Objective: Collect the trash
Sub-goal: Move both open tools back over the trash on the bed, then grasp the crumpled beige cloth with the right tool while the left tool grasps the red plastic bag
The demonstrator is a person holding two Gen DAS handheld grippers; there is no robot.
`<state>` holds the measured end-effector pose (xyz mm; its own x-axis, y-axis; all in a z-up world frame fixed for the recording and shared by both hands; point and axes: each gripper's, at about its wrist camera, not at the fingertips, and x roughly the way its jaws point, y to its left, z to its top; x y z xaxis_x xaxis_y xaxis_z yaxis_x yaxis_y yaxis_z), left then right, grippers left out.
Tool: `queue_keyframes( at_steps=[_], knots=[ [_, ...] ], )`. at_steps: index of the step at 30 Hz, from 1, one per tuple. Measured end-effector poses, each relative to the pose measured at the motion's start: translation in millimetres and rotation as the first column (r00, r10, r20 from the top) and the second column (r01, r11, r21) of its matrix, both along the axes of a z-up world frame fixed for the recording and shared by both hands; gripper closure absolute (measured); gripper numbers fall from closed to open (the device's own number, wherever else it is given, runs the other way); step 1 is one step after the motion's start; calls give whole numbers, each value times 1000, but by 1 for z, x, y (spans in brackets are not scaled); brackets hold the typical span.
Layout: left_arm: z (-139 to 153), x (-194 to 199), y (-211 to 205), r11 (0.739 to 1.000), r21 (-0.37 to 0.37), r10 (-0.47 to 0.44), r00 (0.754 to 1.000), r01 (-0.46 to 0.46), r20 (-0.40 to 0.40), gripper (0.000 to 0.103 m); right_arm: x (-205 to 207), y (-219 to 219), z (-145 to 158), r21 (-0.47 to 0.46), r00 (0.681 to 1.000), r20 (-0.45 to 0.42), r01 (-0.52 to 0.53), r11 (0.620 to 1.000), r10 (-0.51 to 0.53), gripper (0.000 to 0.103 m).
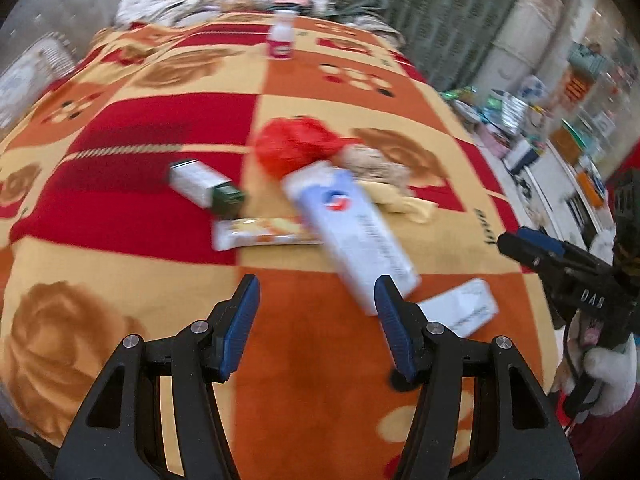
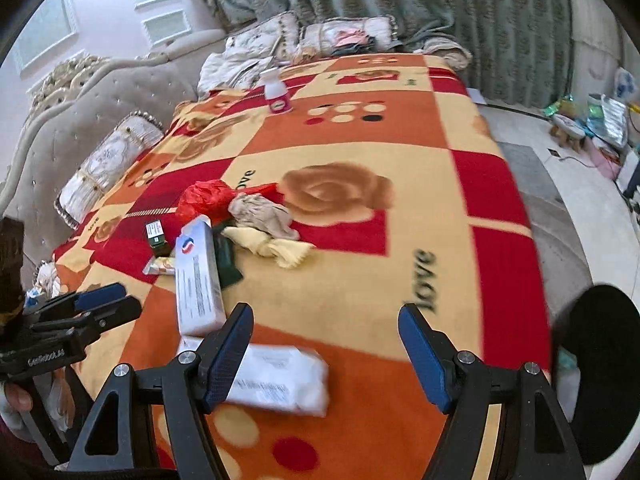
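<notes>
Trash lies on a patterned blanket (image 1: 120, 208). It includes a long white box (image 1: 352, 236), a smaller white packet (image 1: 464, 312), a crumpled red bag (image 1: 296, 146), a green-and-white carton (image 1: 204, 186) and a snack wrapper (image 1: 260, 232). My left gripper (image 1: 316, 292) hovers open just short of the long box, holding nothing. In the right wrist view my right gripper (image 2: 326, 320) is open and empty, its left finger over the white packet (image 2: 280, 384). The long box (image 2: 198, 276) and red bag (image 2: 208, 198) lie beyond.
Beige cloth (image 2: 260, 212) and yellow cloth (image 2: 276, 246) are bunched beside the red bag. A small white bottle (image 2: 276, 92) stands far back near pillows (image 2: 108, 160). A black round object (image 2: 600, 360) sits past the bed's right edge, with floor clutter (image 2: 600, 120) behind it.
</notes>
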<state>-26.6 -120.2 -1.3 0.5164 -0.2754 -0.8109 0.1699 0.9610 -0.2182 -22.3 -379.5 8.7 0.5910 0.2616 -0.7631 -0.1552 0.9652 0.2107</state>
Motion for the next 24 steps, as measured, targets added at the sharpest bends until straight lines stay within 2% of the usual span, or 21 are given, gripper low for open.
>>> queue_keyframes(
  at_steps=[9,11,16,20,21,23,24],
  knots=[
    [-7,10,42,997,-7,78,997,-78,-22,45,58,49,-10,-20,996,-21,-85,996,84,31],
    [-8,13,46,996,-8,86,996,-86,-23,45,72,57,-12,-30,995,-24,-98,995,98,38],
    [-8,24,50,996,-15,93,995,-93,-26,45,108,71,-16,-20,991,-48,-129,991,128,41],
    [-4,34,48,996,-21,89,996,-90,-19,45,134,89,-29,-67,980,-97,-181,981,174,43],
    [-2,38,46,996,-24,86,996,-86,-17,45,138,92,-32,-72,977,-110,-191,979,183,44],
    [0,44,43,996,-27,79,997,-80,-11,45,148,93,-42,-67,970,-143,-208,976,197,58],
    [2,48,41,997,-28,73,997,-73,-7,45,150,91,-44,-54,969,-146,-207,977,197,58]
  ],
)
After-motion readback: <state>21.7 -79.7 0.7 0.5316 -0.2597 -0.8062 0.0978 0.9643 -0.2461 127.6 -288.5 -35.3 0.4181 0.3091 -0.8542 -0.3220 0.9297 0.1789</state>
